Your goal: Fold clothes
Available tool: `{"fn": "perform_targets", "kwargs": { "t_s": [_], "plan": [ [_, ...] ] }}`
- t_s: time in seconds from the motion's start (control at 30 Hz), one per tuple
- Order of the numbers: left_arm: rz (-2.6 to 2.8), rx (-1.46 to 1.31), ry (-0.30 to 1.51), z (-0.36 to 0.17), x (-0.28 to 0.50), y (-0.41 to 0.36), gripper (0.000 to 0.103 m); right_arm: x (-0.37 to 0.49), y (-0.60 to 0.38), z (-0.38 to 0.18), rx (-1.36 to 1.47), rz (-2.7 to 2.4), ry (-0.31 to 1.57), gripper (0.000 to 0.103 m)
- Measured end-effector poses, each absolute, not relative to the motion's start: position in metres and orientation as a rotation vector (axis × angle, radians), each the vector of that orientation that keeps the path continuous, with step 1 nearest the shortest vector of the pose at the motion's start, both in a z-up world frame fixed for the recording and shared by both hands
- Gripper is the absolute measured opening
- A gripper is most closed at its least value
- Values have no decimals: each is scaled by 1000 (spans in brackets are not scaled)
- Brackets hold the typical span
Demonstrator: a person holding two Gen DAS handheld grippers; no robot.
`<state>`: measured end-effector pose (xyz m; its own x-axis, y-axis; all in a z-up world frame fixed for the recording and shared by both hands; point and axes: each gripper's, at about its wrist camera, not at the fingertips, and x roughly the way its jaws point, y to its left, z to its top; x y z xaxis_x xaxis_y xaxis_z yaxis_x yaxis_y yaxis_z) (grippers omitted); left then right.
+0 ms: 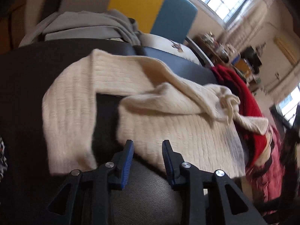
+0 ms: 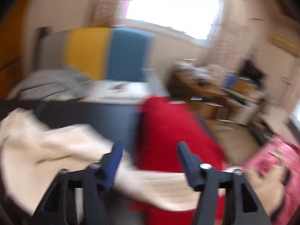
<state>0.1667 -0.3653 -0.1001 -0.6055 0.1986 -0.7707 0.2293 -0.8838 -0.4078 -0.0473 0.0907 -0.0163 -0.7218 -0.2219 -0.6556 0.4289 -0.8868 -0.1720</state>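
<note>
— Where do our tongs stand?

— Our left tongs (image 1: 148,150) are spread and hold nothing; they hover just above the near edge of the cream sweater (image 1: 168,131). Our right tongs (image 2: 150,155) are spread wider, also empty, over the sweater's right end (image 2: 159,189), though that view is badly blurred.

— And where does the sweater lie?

— It is spread across a dark surface (image 1: 28,93), which may be a desk or a padded bench; we cannot tell which. One sleeve (image 1: 69,112) runs down the left, and the top is bunched and folded over toward the right.

— So which step are we on?

— We judge it early: the sweater is laid out but rumpled, no tidy fold made yet. Next we likely need to pinch the near hem at two corners and smooth or carry it over. That calls for both tongs to come down onto the knit and grip a single layer.

— What crowds us?

— A red garment (image 1: 241,101) lies touching the sweater's right side, with a pink one (image 1: 266,168) beyond it. We could snag the red by mistake. A grey garment (image 1: 90,24) sits well back, near a yellow and blue headboard (image 1: 150,5).
</note>
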Motion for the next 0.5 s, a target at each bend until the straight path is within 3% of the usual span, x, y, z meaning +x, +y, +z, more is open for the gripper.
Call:
{"fn": "perform_targets", "kwargs": {
  "t_s": [0.17, 0.37, 0.5],
  "plan": [
    [-2665, 1320, 871, -126, 154, -374, 46, 10, -6, -97, 1115, -2097, 297, 64],
    [-2670, 1288, 1010, -145, 144, -390, 61, 35, -48, -155, 1256, -1955, 184, 63],
    [-2669, 1321, 994, -158, 123, -388, 61, 31, -44, -171, 1310, -1981, 178, 64]
  ]
}}
